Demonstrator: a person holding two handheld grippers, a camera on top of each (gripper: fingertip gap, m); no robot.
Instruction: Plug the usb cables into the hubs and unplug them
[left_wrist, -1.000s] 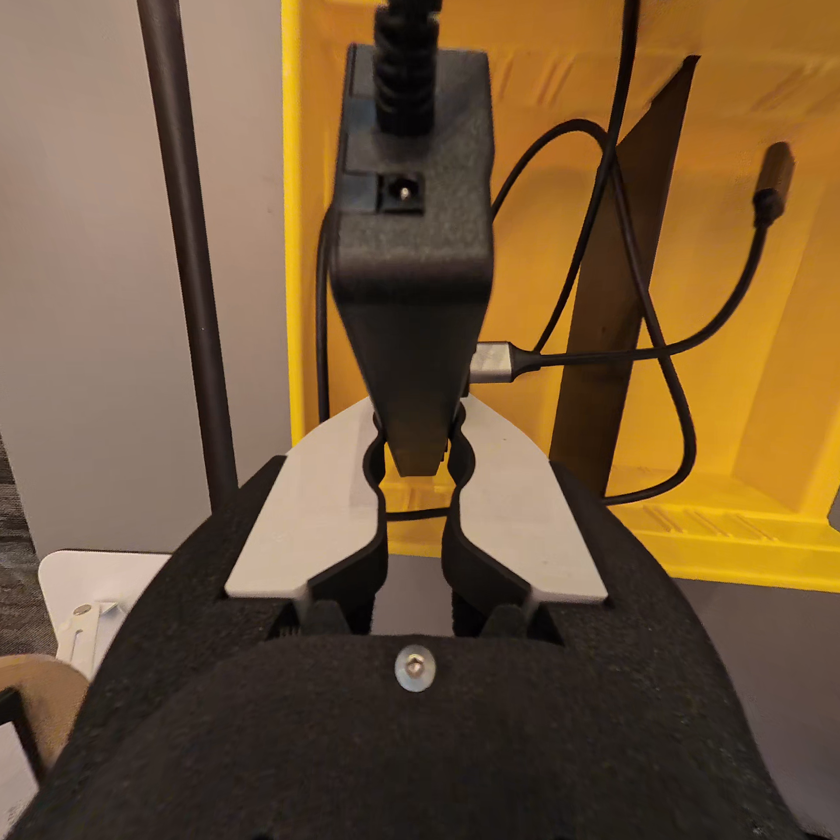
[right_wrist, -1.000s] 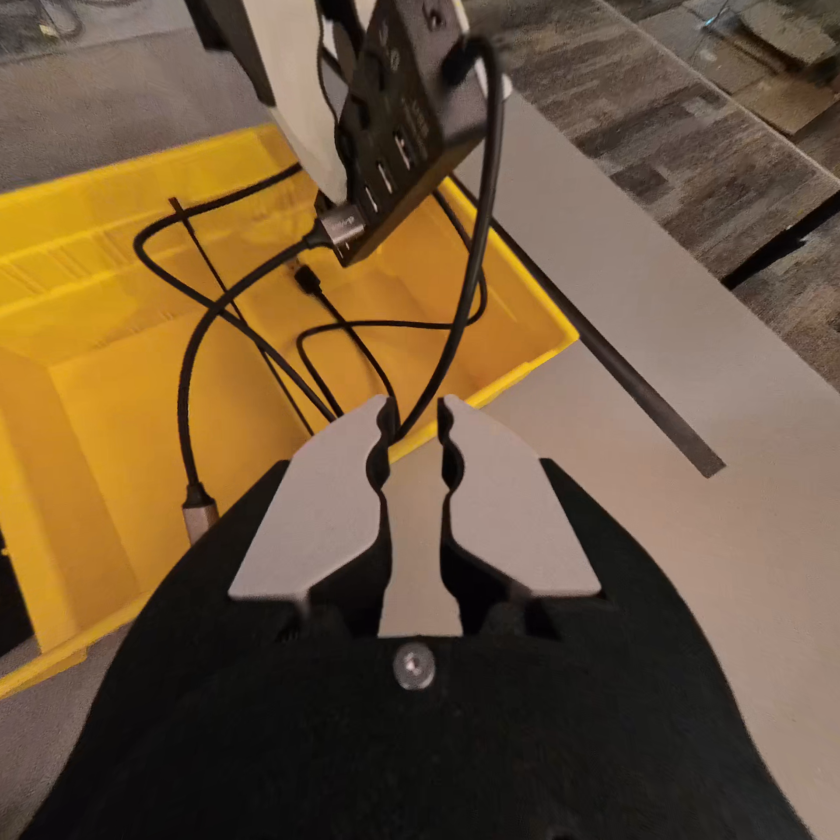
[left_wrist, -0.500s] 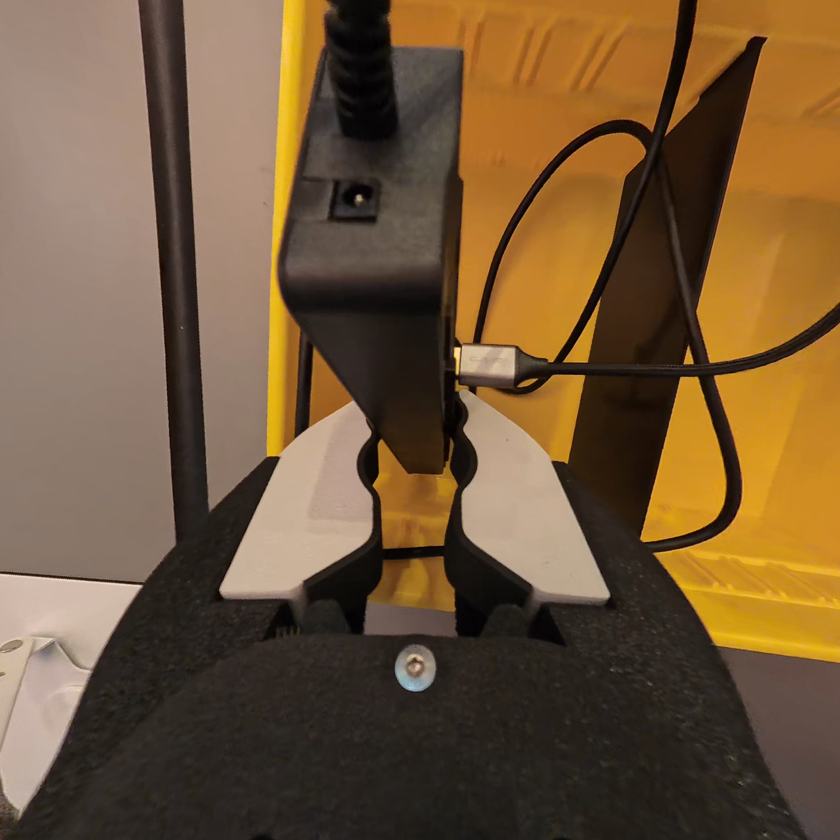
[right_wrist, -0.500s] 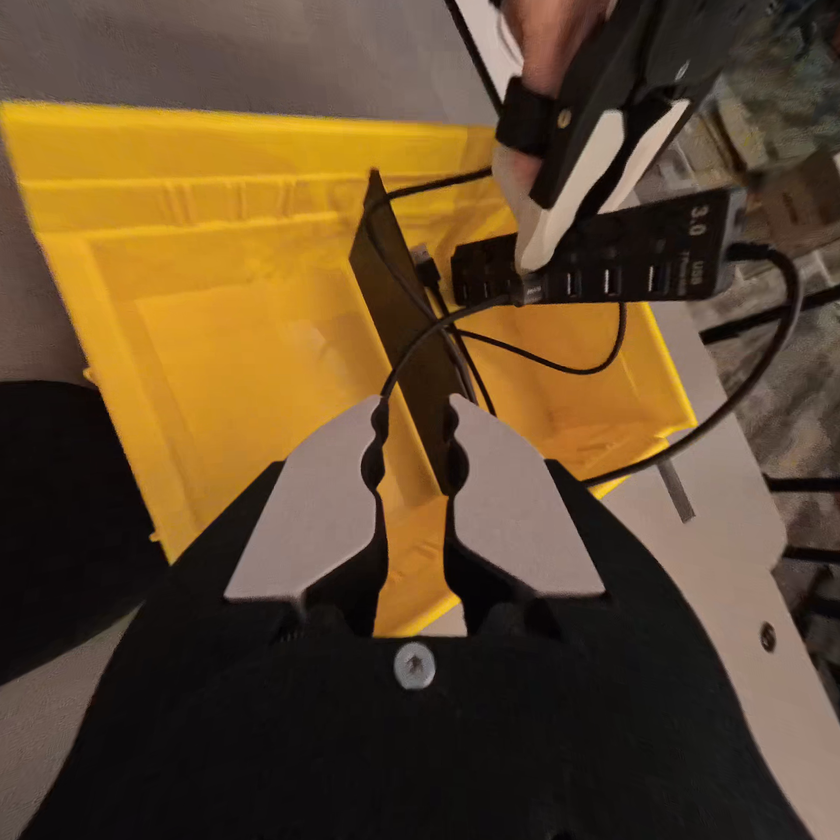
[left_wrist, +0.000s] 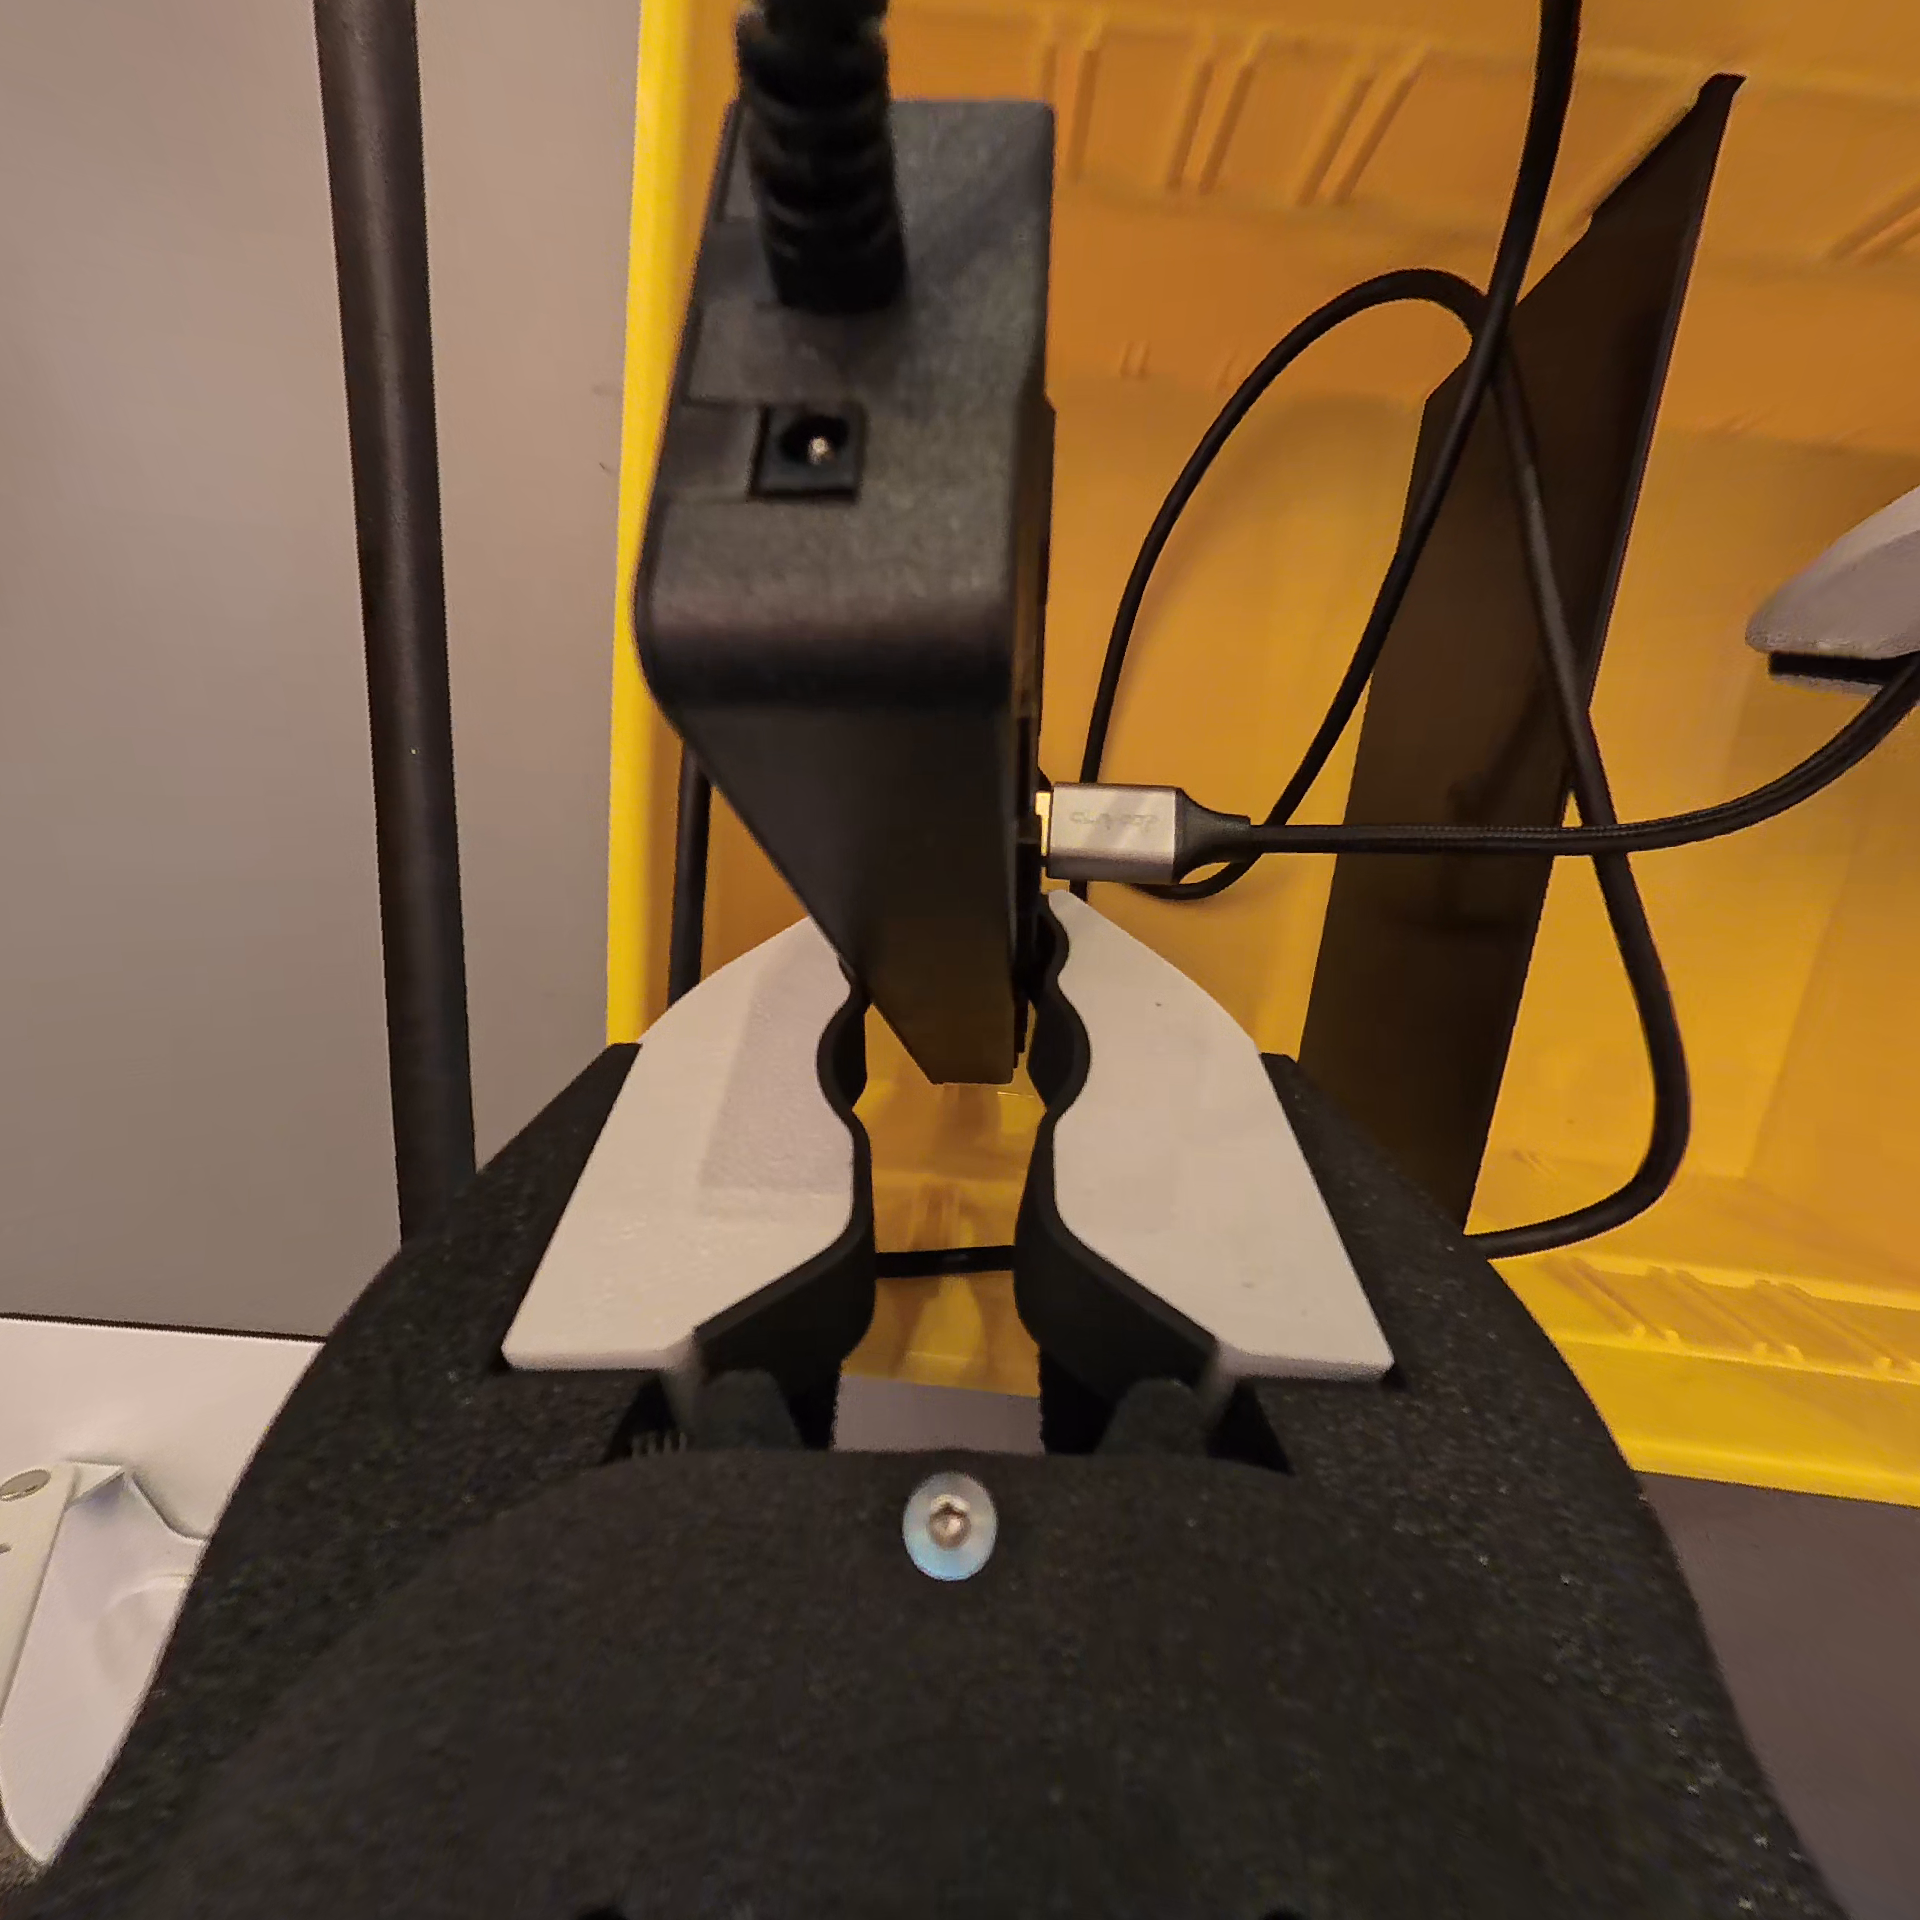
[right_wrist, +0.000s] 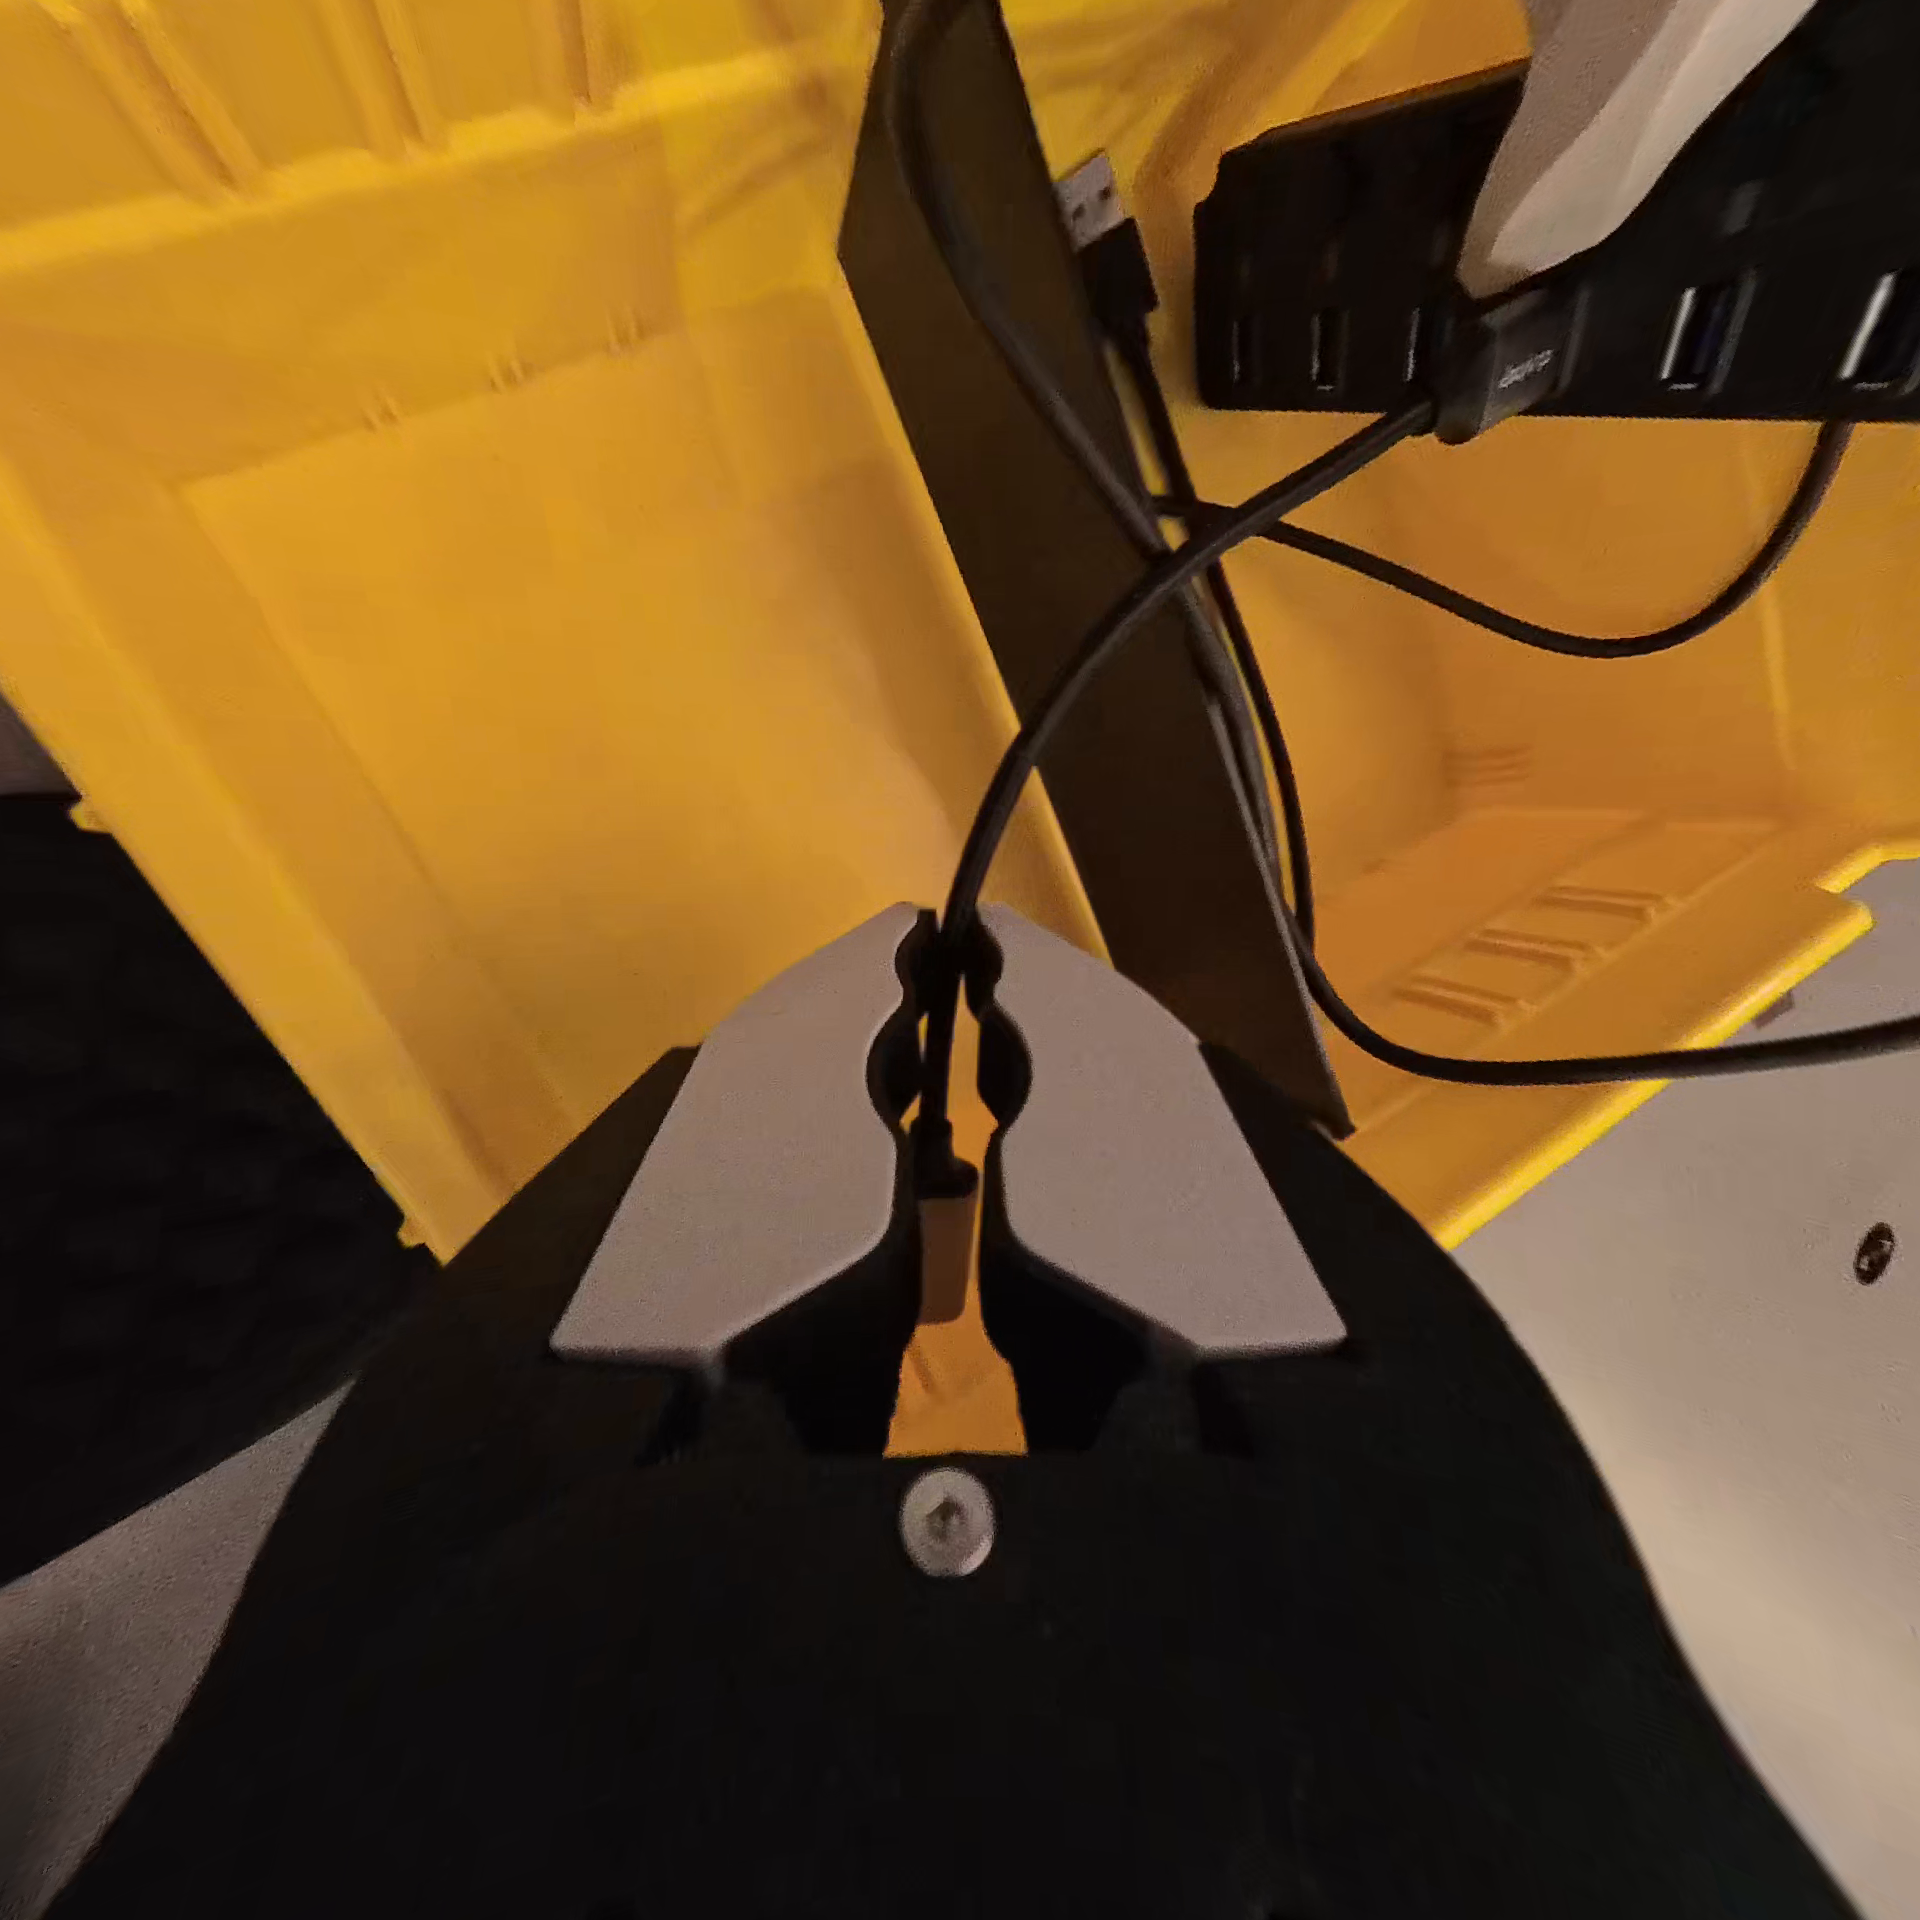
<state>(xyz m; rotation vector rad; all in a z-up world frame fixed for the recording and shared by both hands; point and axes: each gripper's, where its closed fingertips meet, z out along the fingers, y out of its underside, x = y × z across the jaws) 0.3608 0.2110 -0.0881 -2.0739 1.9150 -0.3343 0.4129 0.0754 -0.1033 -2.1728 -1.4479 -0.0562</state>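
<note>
— Over the bin, clear of the counter: hub pinched upright at its lower end by the left tongs, clamped tight on both flat faces. Looked rigid, light, a little slick.

— Agreed. Probably apt to pivot, held so near one end. Better taken nearer the ports, perhaps?

— Maybe. And the cable?

— Plugged by its grey plug into the hub's side, then looped down past the divider and caught in the right tongs, closed on the braid just ahead of the far plug, lying back between the fingers.

— Limp, then. No use pushing or pulling by the braid.

— Quite. Judged too soft to steer, and likely to strain at the collar if tugged. Needed a hold on the stiff shell of the plug, square across its flat sides.

— And force?

— Straight along the port, against the left grip. Otherwise likely twisted out of line.

— Anything else nearby?

— Spotted a thin cable and a loose plug beside the hub. Could not tell where its other end went.
</note>
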